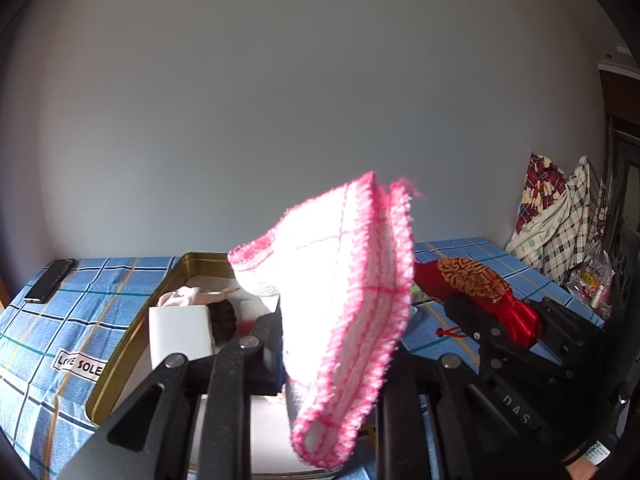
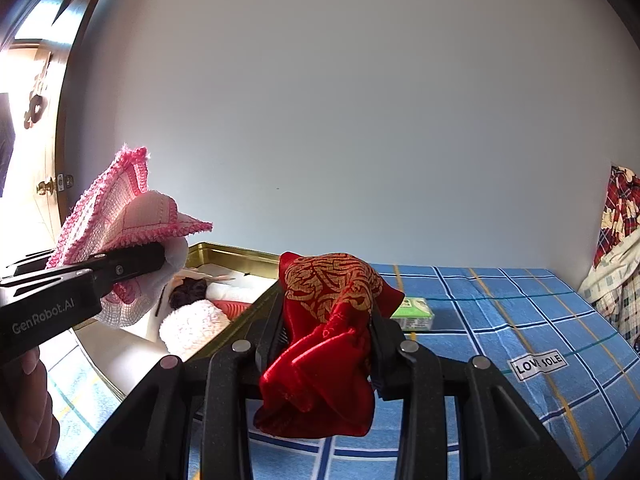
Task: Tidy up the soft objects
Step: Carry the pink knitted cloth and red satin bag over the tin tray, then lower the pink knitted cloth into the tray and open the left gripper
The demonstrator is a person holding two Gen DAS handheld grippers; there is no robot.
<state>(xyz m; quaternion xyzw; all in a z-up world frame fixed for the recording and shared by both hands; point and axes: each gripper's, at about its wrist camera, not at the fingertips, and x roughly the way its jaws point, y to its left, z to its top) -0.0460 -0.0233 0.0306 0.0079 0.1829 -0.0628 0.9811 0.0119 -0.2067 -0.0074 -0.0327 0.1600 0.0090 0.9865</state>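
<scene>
My left gripper (image 1: 320, 344) is shut on a white cloth with pink crocheted edging (image 1: 344, 292), which hangs above the gold tin box (image 1: 120, 344). From the right wrist view the same cloth (image 2: 120, 216) and the left gripper (image 2: 160, 260) show at the left, over the tin (image 2: 236, 254). My right gripper (image 2: 324, 332) is shut on a red satin pouch with gold pattern (image 2: 324, 344), held above the blue checked tablecloth (image 2: 500, 312). In the left wrist view that pouch (image 1: 476, 292) and the right gripper (image 1: 500, 320) sit to the right.
Inside the tin lie a white fluffy item (image 2: 196, 324), a dark hair piece (image 2: 188, 290), a pink-white fabric (image 1: 184, 296) and a white block (image 1: 180, 332). A green packet (image 2: 414, 312) lies on the cloth. A phone (image 1: 50, 280) rests far left. Patterned fabrics (image 1: 556, 216) pile at the right wall.
</scene>
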